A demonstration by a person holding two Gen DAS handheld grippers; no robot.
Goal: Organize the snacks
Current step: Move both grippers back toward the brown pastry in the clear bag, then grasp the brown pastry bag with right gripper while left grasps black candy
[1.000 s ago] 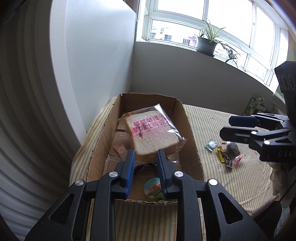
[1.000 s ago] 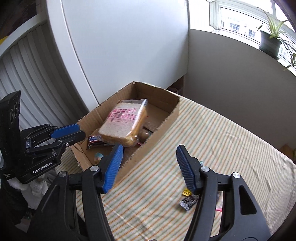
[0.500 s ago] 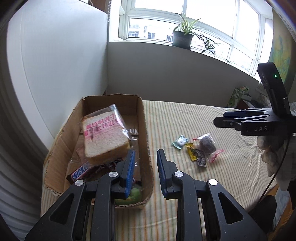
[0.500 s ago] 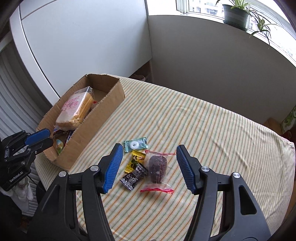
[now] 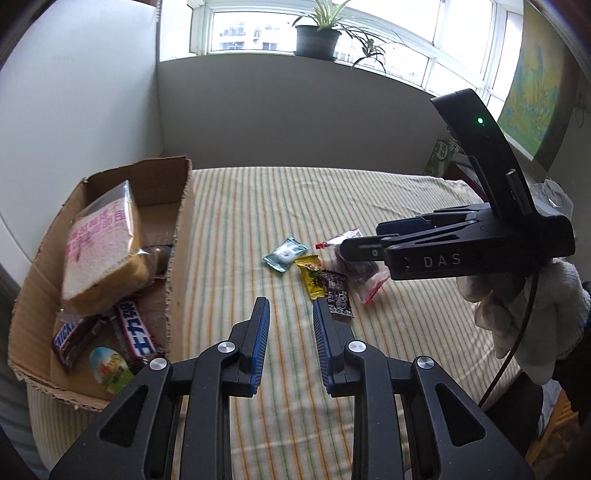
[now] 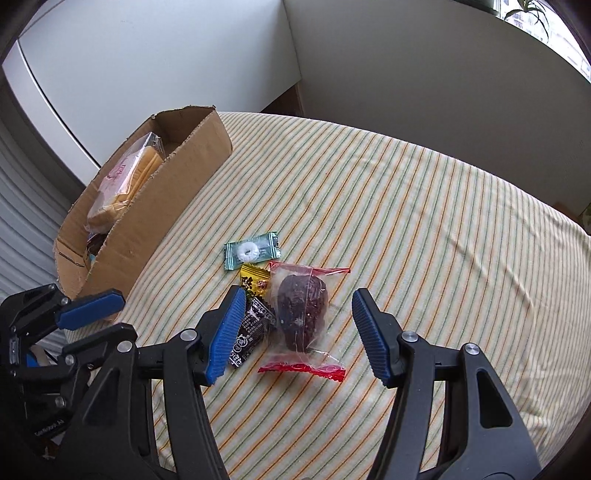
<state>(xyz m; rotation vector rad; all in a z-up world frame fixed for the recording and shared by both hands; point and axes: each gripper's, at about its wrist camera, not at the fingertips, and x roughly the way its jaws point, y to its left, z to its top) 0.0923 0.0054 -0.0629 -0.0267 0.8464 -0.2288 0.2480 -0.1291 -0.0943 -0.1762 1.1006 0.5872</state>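
Observation:
A cardboard box (image 5: 177, 258) on the left holds bagged bread (image 5: 99, 251), chocolate bars (image 5: 133, 332) and a small round snack. It also shows in the right wrist view (image 6: 147, 229). Loose on the striped cloth lie a green mint candy (image 6: 253, 251), a yellow candy (image 6: 255, 282), a black packet (image 6: 251, 334) and a clear red-edged bag with a dark date (image 6: 303, 314). My right gripper (image 6: 297, 328) is open, hovering low astride the date bag. My left gripper (image 5: 290, 332) is empty, its jaws a narrow gap apart, above the cloth beside the box.
The striped cloth (image 6: 424, 221) covers a table against a white wall. A potted plant (image 5: 317, 35) stands on the windowsill. A green carton (image 5: 441, 157) sits at the far right edge. The table's near edge lies under both grippers.
My left gripper has left the bread in the box and swung right over the cloth. My right gripper has moved from the box to the loose snacks and dropped lower over the date bag.

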